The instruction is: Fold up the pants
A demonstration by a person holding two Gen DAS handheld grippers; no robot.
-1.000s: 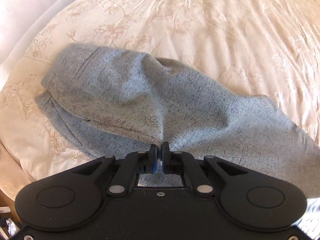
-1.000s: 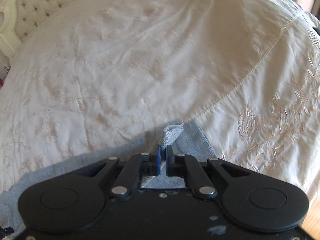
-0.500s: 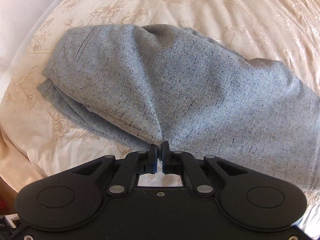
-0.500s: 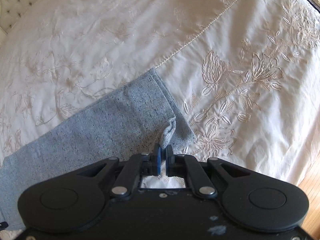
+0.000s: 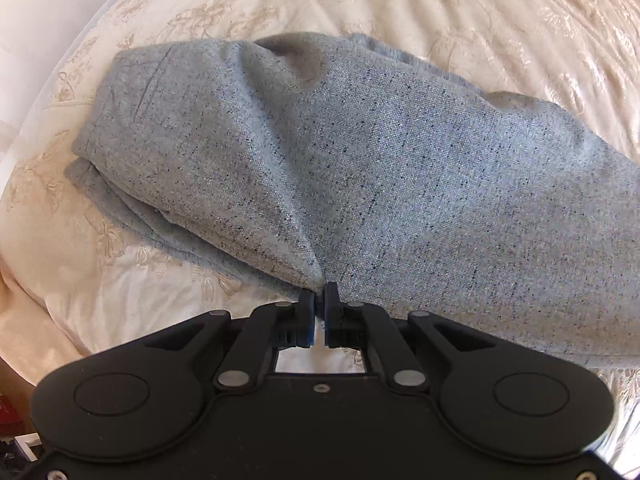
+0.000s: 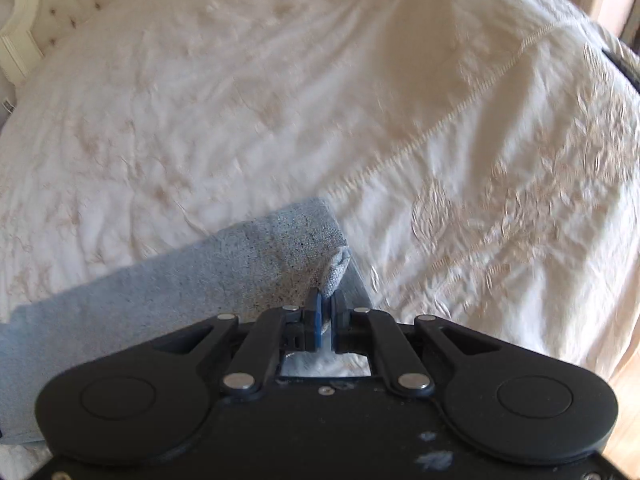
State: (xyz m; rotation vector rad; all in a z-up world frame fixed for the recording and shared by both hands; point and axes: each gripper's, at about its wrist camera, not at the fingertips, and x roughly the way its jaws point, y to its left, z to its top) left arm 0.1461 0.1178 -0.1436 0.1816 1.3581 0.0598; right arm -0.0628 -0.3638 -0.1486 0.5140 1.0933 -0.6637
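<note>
Grey pants [image 5: 360, 168] lay on the cream embroidered bedspread [image 5: 460, 12], w/ upper layer draped over a lower one on the left side; left gripper [image 5: 319, 298] was clenched on a pinch of fabric at the near edge, w/ folds fanning out from it; right gripper [image 6: 328, 300] was clamped on a corner of the leg end [image 6: 280, 240], near the bedspread's corded seam [image 6: 460, 112]; cloth looked soft, light, floppy, prob. sagging btwn the two holds, so edges & corners were the best places to grip; right view was motion-blurred; pants ran off frame in both views, so waist & full length couldn't be made out; tufted headboard [image 6: 60, 4] sat at far left
</note>
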